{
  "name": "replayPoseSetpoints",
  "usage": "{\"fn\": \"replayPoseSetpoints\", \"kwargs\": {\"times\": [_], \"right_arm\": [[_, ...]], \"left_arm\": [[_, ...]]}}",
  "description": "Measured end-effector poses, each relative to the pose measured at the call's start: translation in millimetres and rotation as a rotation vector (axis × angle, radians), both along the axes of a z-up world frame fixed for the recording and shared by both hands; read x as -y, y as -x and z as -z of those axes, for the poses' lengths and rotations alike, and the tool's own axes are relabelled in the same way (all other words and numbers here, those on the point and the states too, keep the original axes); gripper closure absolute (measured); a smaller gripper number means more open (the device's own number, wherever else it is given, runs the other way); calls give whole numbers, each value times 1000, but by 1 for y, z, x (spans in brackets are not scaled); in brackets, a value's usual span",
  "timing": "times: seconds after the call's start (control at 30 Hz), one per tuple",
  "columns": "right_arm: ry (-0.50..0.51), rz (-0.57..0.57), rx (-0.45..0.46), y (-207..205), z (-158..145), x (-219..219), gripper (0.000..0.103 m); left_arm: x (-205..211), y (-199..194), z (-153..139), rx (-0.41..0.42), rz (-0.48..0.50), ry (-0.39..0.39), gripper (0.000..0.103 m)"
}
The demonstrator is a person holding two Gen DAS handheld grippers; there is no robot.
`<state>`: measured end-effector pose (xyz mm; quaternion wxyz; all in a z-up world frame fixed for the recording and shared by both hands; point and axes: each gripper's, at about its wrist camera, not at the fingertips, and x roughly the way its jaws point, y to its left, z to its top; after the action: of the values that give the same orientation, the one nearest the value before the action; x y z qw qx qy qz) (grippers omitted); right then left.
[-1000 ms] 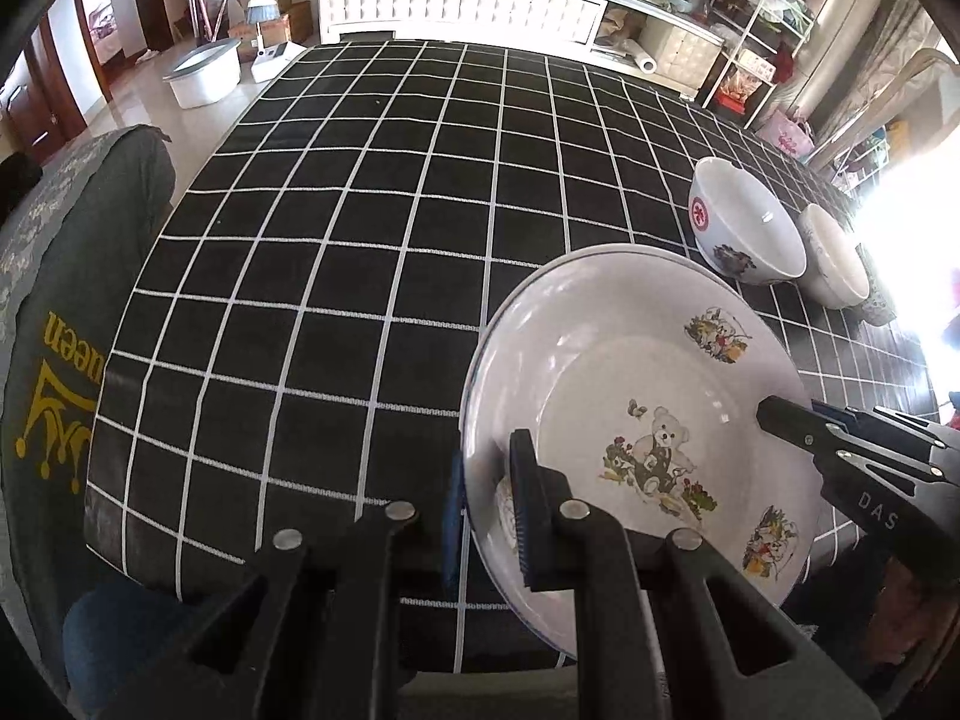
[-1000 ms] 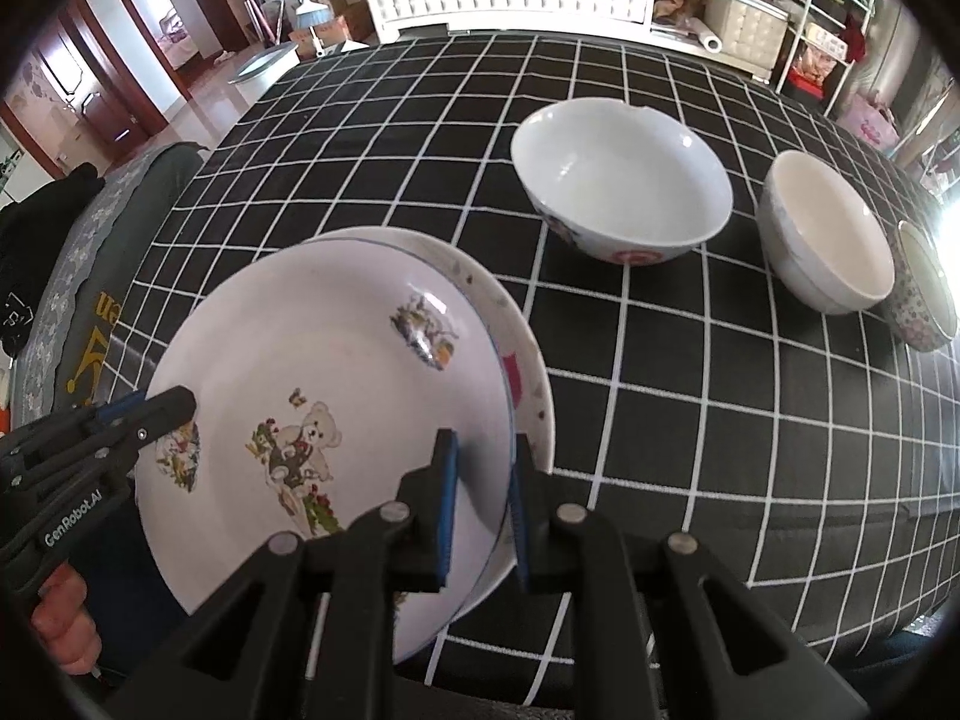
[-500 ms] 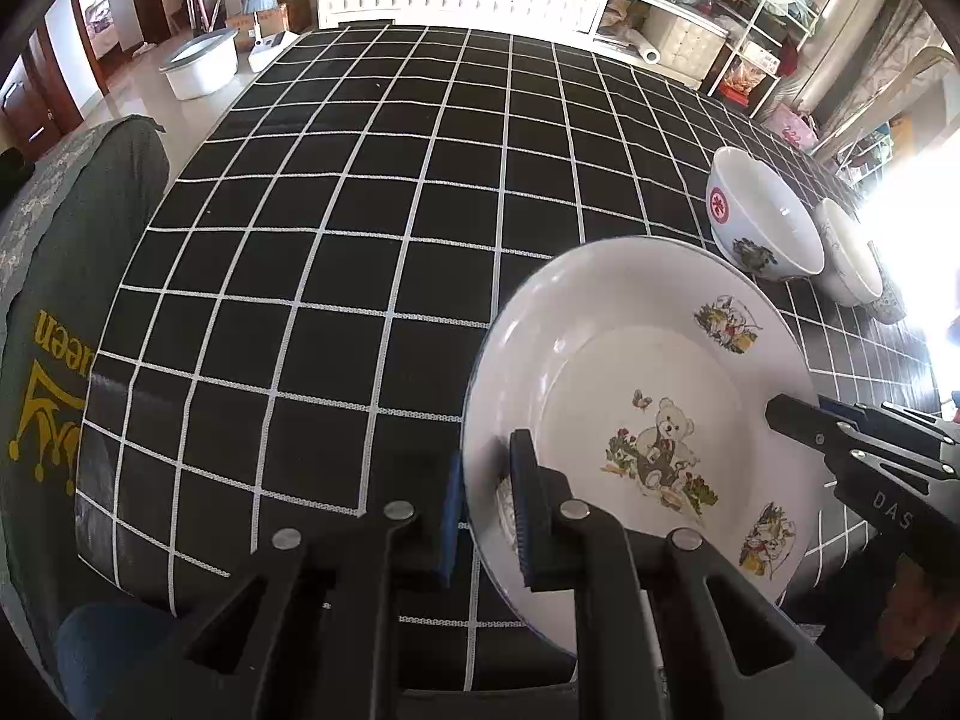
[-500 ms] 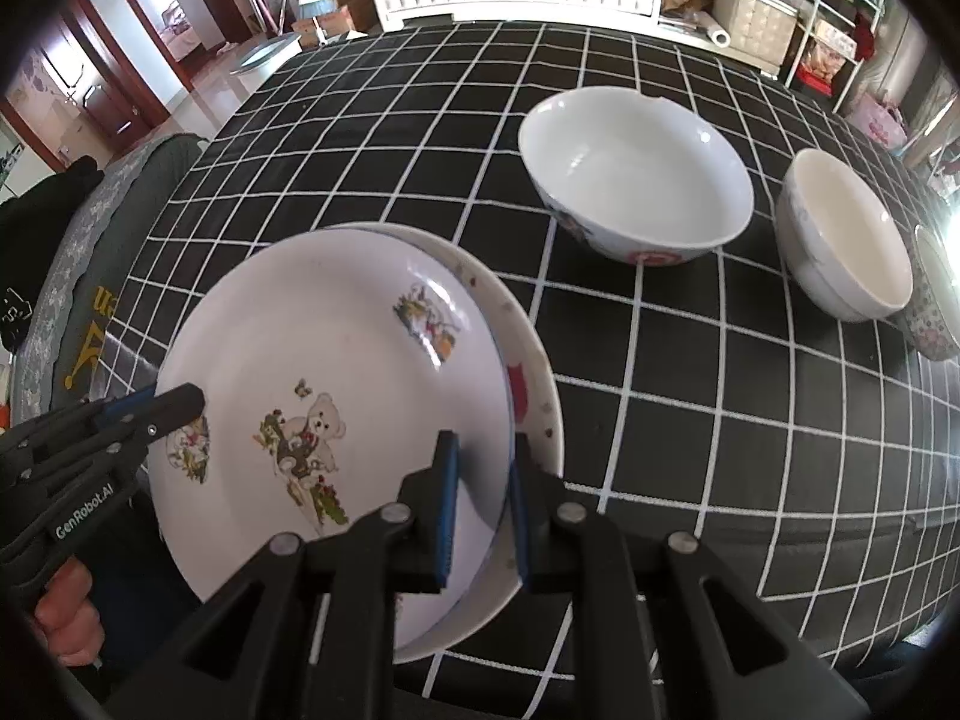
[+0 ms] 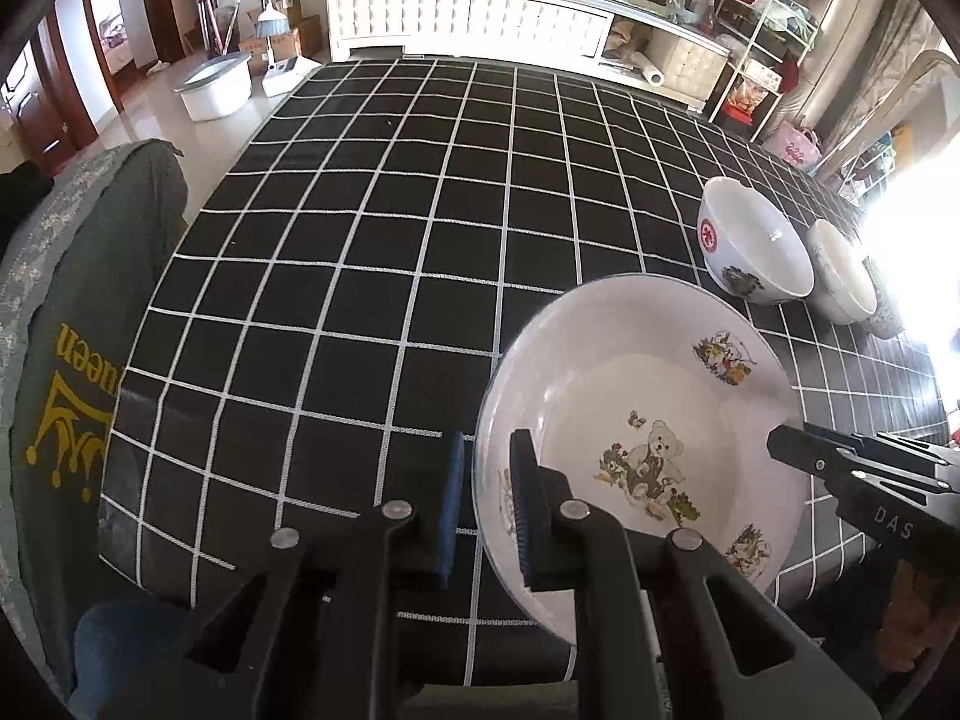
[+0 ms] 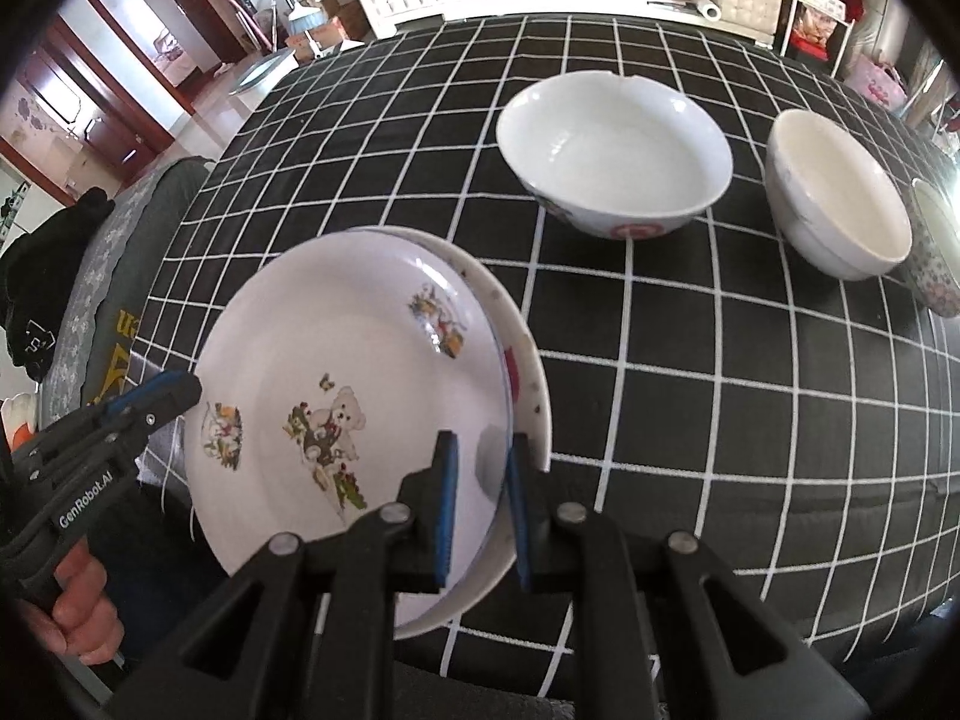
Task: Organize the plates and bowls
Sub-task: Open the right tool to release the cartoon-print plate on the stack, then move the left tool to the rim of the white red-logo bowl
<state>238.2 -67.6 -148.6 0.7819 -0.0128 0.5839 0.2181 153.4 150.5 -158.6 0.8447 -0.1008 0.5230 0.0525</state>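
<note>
Between your two grippers, left gripper (image 5: 485,498) and right gripper (image 6: 480,501) each pinch the bear plate (image 6: 348,396) rim; uneven release could chip it against the lower plate (image 6: 528,384).

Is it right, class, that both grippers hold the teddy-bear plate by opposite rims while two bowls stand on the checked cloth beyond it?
Not quite: the right wrist view shows three bowls: large bowl, plain bowl, floral bowl. The left gripper and right gripper do hold the plate.

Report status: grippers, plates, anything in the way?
Left gripper and right gripper shut on bear plate rims. It sits on second plate. Three bowls beyond, clear.
</note>
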Motion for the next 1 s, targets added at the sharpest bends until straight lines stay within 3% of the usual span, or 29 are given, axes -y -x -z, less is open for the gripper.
{"fn": "replayPoseSetpoints", "kwargs": {"times": [0.07,0.1,0.13,0.2,0.4,0.63,1.0], "right_arm": [[-4,-3,23,3,-6,1,77],[-3,-5,31,4,-8,2,70],[12,-4,42,6,-11,2,54],[23,1,53,6,-13,3,43],[-14,35,84,11,-30,19,43],[-37,42,166,14,-64,37,43],[-64,74,233,5,-97,65,43]], "left_arm": [[0,2,-3,5,-1,4,90],[1,4,-5,9,0,3,90],[1,4,-6,12,3,2,90],[7,6,-12,22,11,-2,90],[25,13,-31,46,49,46,90],[55,16,-60,98,96,29,90],[98,3,-96,149,160,54,81]]}}
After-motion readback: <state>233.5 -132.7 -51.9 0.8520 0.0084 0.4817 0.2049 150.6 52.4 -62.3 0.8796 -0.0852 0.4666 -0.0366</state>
